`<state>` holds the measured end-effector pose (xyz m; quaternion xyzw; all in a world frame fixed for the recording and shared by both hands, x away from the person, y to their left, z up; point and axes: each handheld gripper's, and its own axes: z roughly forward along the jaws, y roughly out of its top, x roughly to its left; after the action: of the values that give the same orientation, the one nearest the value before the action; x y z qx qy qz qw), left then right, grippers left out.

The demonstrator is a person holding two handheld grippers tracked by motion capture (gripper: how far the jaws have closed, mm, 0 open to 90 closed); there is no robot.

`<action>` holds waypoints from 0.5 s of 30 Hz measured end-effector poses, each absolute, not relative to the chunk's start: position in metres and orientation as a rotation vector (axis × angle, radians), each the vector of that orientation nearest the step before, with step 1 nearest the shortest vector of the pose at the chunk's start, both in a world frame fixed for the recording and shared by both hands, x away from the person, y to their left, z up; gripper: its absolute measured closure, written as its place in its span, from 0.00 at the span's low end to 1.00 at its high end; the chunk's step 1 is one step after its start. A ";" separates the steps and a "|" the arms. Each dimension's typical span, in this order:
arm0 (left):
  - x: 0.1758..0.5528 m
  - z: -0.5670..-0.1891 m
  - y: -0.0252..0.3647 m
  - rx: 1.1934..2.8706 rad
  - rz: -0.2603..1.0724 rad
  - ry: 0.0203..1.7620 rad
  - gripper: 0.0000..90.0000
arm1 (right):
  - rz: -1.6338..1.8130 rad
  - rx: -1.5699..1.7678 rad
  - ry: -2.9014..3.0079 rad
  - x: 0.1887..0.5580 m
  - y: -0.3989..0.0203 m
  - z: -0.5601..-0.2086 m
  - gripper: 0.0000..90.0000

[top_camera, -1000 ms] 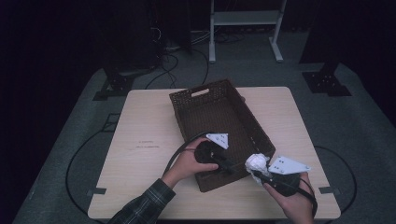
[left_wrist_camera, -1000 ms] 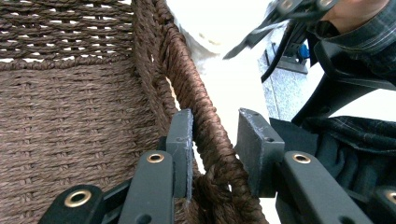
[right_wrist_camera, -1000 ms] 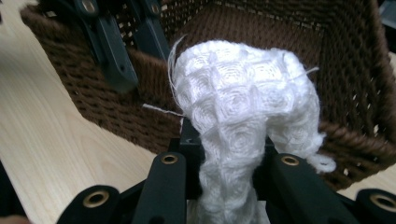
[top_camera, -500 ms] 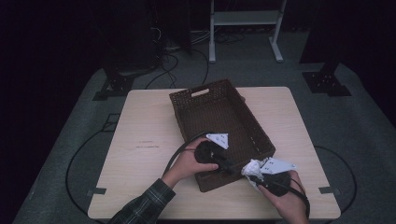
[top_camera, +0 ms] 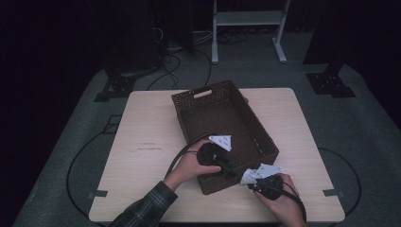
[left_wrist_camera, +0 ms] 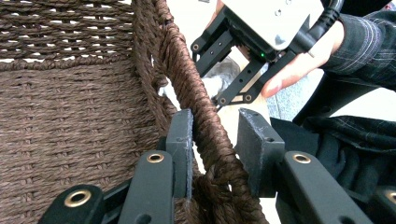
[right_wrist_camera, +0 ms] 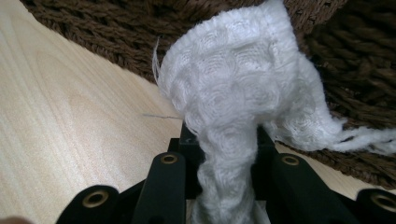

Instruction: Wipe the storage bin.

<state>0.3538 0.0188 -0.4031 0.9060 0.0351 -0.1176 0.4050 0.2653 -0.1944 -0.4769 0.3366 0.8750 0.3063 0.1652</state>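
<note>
At basket's near corner: right gripper clamped on white cloth, just outside wall; left gripper straddled rim, steadying; cloth's route lay up over rim.

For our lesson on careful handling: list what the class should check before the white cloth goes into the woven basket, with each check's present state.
1. Right tool clamped on the white cloth: ok.
2. Left tool steadying the basket, jaws astride its near rim: ok; whether the pads press the weave: cannot tell.
3. Cloth above the rim: not ok, it hangs outside against the near wall, low by the table.
4. Basket floor free for the cloth: ok in the high view.
5. Loose threads of the cloth clear of the weave: cannot tell.
</note>
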 end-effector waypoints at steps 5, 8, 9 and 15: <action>0.354 -0.403 0.019 2.286 -0.297 0.089 0.73 | 0.898 0.933 2.481 0.261 -0.195 -0.469 0.82; 0.354 -0.403 0.019 2.285 -0.298 0.090 0.73 | 0.955 0.914 2.449 0.255 -0.195 -0.458 0.82; 0.354 -0.403 0.019 2.285 -0.298 0.091 0.73 | 0.983 0.915 2.439 0.253 -0.195 -0.454 0.82; 0.354 -0.403 0.019 2.287 -0.296 0.087 0.73 | 1.069 0.872 2.380 0.247 -0.195 -0.436 0.82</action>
<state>0.3541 0.0189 -0.4031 0.9062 0.0347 -0.1174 0.4048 0.2471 -0.1951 -0.4364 0.3110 0.8488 0.3811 0.1940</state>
